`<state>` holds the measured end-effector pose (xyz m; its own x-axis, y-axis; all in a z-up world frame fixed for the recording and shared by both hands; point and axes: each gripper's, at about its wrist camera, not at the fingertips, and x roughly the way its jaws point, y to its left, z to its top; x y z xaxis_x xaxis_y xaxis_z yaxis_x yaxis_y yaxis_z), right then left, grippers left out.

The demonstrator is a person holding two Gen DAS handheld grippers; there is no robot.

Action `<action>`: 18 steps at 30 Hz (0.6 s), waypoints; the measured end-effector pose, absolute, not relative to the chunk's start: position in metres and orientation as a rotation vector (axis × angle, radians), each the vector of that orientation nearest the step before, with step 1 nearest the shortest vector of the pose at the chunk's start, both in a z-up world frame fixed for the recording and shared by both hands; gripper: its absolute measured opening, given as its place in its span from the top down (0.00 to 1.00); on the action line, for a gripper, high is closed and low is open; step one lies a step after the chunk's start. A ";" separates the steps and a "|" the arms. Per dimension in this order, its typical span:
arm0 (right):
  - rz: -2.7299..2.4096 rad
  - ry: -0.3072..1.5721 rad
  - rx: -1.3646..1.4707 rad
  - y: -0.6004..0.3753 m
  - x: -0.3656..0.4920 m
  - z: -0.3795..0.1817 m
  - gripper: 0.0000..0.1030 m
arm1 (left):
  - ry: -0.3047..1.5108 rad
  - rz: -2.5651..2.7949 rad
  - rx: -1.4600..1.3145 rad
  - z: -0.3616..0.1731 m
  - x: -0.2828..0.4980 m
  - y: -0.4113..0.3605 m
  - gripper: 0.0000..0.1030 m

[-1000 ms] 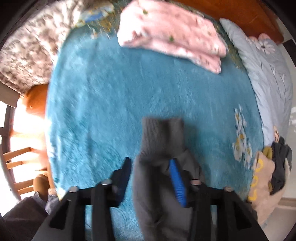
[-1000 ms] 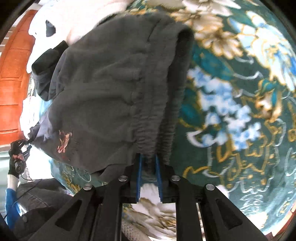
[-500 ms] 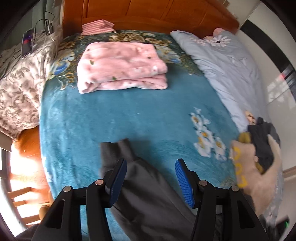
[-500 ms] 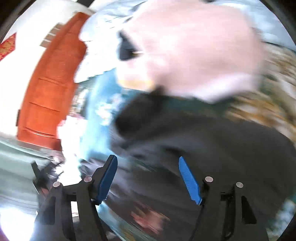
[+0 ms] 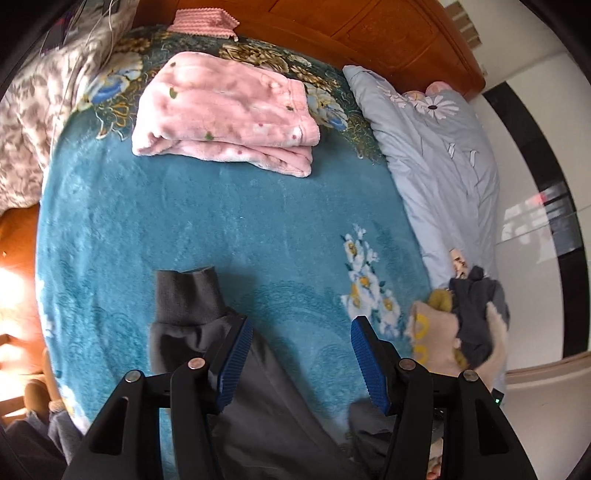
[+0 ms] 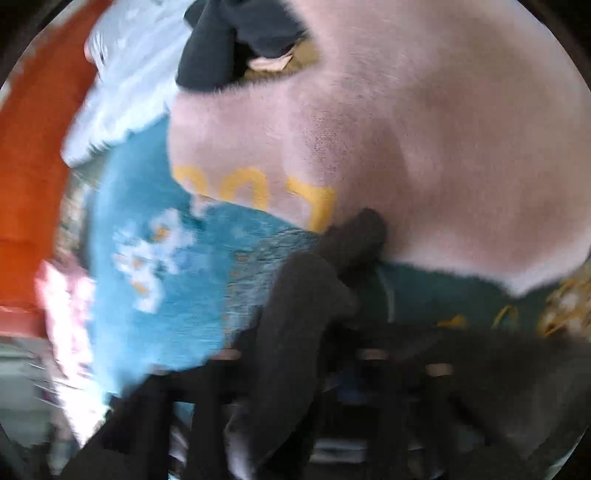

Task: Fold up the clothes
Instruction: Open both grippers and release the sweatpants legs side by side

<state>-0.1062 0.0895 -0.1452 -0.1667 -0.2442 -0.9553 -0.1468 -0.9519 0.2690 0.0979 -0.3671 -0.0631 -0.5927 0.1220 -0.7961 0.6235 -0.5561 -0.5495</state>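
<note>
Meanwhile left gripper (image 5: 301, 354) gapes over grey trousers (image 5: 192, 306); right gripper (image 6: 354, 373) clenched beside beige sweater (image 6: 424, 129)

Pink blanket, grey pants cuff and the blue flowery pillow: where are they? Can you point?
Pink blanket (image 5: 225, 110), left wrist view, middle of its folded top.
Grey pants cuff (image 5: 184, 295), left wrist view, ribbed band at the leg's end.
Blue flowery pillow (image 5: 436, 147), left wrist view, middle of its cover.

I see a plushy teal blanket (image 5: 221, 221) with a soft nap covering the bed. The grey trousers (image 5: 188, 306) look like matt knit cloth with a ribbed cuff. The folded pink blanket (image 5: 225, 110) is fleecy. The headboard (image 5: 369, 33) is glossy wood. My left tool (image 5: 301, 362) has ribbed blue pads (image 5: 234, 362) on matt black plastic.
</note>
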 end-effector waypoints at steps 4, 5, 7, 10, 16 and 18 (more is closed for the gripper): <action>-2.267 -0.200 1.719 0.038 -0.105 -0.108 0.92 | 1.339 -2.211 1.136 -0.058 0.102 -0.377 0.42; -2.216 -0.138 1.605 0.019 -0.103 -0.091 0.92 | 1.362 -2.203 1.118 -0.057 0.104 -0.381 0.42; -2.070 -0.032 1.399 -0.022 -0.092 -0.054 0.92 | 1.427 -2.161 1.083 -0.060 0.110 -0.391 0.41; -1.893 0.139 1.223 -0.075 -0.075 -0.016 0.92 | 1.513 -2.076 1.059 -0.070 0.119 -0.403 0.41; -1.775 0.450 1.253 -0.154 -0.074 -0.048 0.92 | 1.637 -1.930 1.036 -0.090 0.136 -0.421 0.41; -1.742 0.491 1.278 -0.167 -0.075 -0.061 0.92 | 1.656 -1.916 1.027 -0.091 0.137 -0.423 0.41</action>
